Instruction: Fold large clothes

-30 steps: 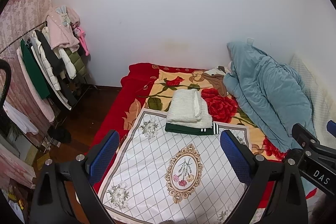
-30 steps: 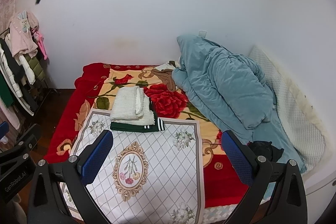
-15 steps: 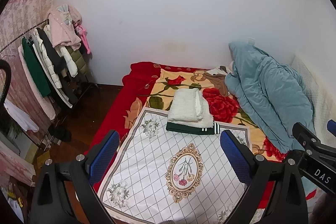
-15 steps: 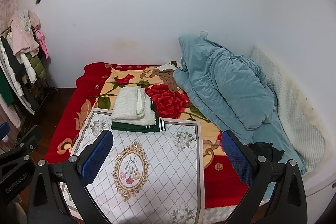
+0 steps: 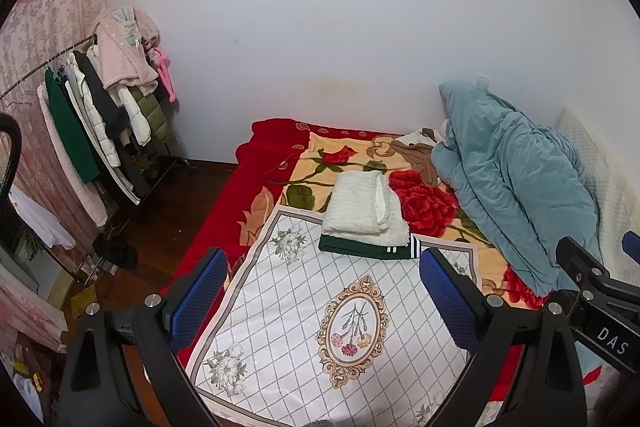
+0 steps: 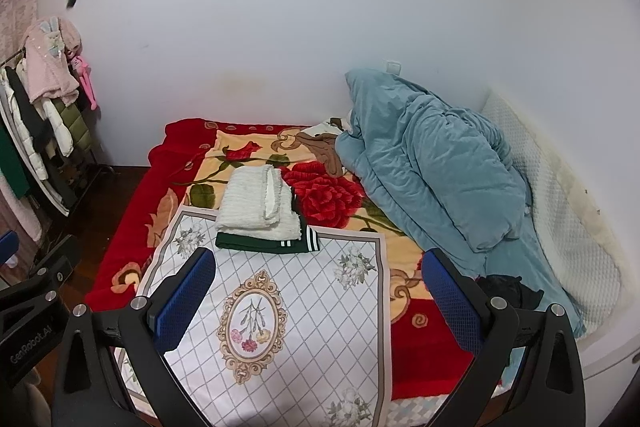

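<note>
A folded white fleecy garment [image 5: 362, 205] [image 6: 256, 201] lies on top of a folded dark green garment with white stripes [image 5: 368, 250] [image 6: 268, 245], stacked at the far edge of a white patterned cloth [image 5: 320, 323] [image 6: 280, 311] spread on the bed. A small black garment [image 6: 508, 289] lies crumpled at the bed's right side. My left gripper [image 5: 324, 295] hangs open above the near part of the cloth, holding nothing. My right gripper [image 6: 320, 295] is open and empty too, well short of the stack.
A red floral blanket [image 5: 256, 183] covers the bed. A heaped teal duvet [image 5: 516, 187] [image 6: 432, 175] fills its right side against the white wall. A clothes rack [image 5: 92, 131] with hanging coats stands left, over dark wooden floor [image 5: 160, 223].
Both views have drifted slightly, so the bed and the stack sit a little lower and further right in frame. The grippers stay open and nothing on the bed has moved.
</note>
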A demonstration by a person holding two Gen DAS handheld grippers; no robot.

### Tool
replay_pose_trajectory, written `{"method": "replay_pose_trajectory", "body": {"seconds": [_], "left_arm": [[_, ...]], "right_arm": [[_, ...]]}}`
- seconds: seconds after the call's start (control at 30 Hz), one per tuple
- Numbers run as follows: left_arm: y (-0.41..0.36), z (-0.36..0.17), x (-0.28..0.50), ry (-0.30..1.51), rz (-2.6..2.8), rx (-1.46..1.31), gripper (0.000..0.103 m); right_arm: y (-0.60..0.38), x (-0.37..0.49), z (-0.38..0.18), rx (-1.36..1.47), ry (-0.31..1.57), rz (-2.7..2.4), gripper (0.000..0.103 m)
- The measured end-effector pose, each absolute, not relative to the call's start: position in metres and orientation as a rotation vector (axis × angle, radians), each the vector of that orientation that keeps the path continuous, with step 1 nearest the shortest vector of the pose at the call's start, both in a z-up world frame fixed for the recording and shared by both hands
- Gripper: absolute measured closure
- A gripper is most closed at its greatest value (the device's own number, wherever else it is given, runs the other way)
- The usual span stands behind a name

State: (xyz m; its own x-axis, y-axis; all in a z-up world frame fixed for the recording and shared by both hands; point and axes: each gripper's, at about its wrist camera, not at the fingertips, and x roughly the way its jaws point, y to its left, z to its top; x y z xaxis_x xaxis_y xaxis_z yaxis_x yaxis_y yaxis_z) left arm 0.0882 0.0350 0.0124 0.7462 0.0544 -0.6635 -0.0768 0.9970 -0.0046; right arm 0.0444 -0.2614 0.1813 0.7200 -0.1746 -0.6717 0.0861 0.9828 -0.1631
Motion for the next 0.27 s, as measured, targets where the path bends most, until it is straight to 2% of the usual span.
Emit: {"method": "replay_pose_trajectory", "body": {"seconds": [0.27], "left_arm": [[0.0355, 0.0141, 0.0906, 0.722, 0.079, -0.039, 0.005]], "right_arm": [[-0.2612, 0.0459, 0.1815, -0.122, 0.753, -0.142, 0.000]]}}
